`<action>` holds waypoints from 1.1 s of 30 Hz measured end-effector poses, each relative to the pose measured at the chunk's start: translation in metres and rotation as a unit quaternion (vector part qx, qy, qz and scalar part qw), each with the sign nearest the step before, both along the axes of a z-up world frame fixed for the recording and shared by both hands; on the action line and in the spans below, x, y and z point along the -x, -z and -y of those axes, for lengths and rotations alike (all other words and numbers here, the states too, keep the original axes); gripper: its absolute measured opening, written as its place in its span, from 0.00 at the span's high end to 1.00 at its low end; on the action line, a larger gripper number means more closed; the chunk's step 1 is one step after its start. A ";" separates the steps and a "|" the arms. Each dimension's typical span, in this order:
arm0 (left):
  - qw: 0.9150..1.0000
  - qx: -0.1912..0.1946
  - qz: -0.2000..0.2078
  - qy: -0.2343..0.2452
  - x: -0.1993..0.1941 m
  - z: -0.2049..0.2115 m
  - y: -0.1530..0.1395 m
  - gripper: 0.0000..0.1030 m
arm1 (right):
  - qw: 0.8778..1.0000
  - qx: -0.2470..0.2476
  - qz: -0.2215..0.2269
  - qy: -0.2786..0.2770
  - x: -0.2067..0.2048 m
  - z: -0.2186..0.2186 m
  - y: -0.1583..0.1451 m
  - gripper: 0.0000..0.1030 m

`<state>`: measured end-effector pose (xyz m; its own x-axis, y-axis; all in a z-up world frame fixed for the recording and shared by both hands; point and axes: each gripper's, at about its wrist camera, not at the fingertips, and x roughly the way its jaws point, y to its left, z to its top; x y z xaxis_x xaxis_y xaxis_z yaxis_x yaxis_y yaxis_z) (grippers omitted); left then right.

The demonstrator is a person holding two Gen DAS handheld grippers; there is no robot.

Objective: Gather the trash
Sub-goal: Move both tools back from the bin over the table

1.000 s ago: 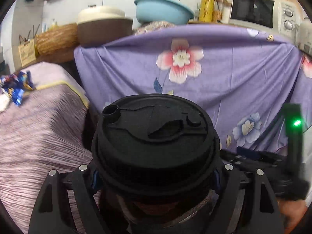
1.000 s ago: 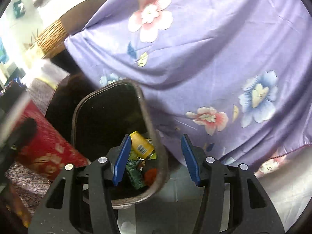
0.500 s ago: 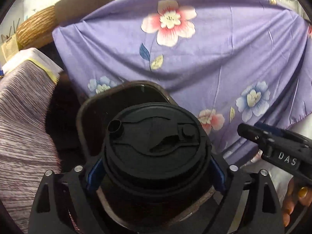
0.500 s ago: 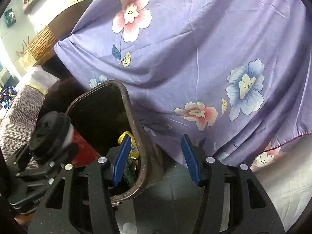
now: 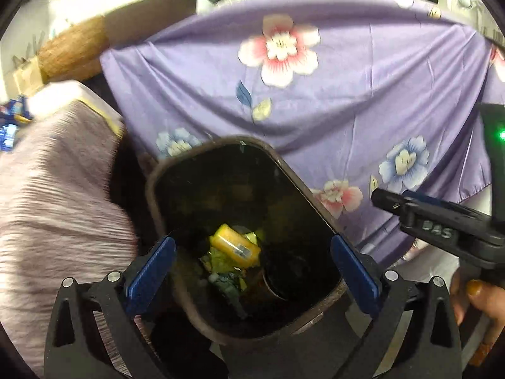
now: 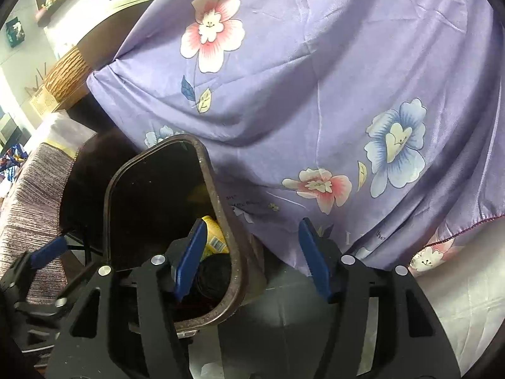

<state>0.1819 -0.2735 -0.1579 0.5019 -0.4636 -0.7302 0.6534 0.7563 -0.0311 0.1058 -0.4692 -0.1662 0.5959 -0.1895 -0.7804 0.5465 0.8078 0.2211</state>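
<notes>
A dark bin [image 5: 151, 189] stands open under my left gripper [image 5: 251, 243]. Its jaws are opening wide above the bin's mouth, with nothing between them. Inside the bin lie a cup with a black lid [image 5: 290, 271], a yellow can [image 5: 235, 246] and green wrappers [image 5: 221, 262]. My right gripper [image 6: 252, 224] hangs over the right rim of the bin [image 6: 109, 195]. Its jaws are opening too, and they grip nothing. The black lid [image 6: 214, 278] and the yellow can [image 6: 213, 240] show behind its left finger. A blue pad [image 6: 50, 251] of the left gripper shows at the lower left.
A purple floral cloth [image 5: 347, 94] hangs right behind the bin. A striped mauve cover [image 5: 56, 189] drapes a surface to the left, with a woven basket [image 5: 69, 50] beyond it. A person's hand [image 5: 473, 293] holds the right gripper. Grey floor [image 6: 284, 331] lies beside the bin.
The black-lidded cup has left my left gripper and now lies in the bin. That gripper's jaws have spread wide. The right gripper's jaws stand slightly wider.
</notes>
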 end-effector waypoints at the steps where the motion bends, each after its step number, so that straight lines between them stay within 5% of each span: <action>1: 1.000 0.001 0.009 -0.006 0.003 -0.005 -0.005 0.05 | 1.000 0.001 0.001 -0.003 -0.001 -0.002 -0.001 0.41; 11: 0.996 0.057 0.064 -0.039 0.032 -0.067 -0.074 0.05 | 0.998 0.004 0.021 -0.060 -0.022 -0.044 -0.022 0.41; 17: 0.991 0.051 0.102 -0.071 0.043 -0.103 -0.100 0.05 | 0.992 0.014 0.046 -0.119 -0.036 -0.088 -0.047 0.36; 25: 0.983 0.040 0.132 -0.124 0.050 -0.166 -0.125 0.05 | 0.973 0.027 0.084 -0.212 -0.055 -0.155 -0.085 0.35; 33: 0.975 0.007 0.115 -0.191 0.029 -0.235 -0.125 0.05 | 0.945 0.036 0.105 -0.307 -0.072 -0.226 -0.110 0.32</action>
<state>0.1530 -0.0390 -0.0331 0.7899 -0.2194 -0.5727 0.3146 0.9466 0.0712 0.1781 -0.2436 -0.0564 0.7506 0.1944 -0.6315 -0.0807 0.9756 0.2044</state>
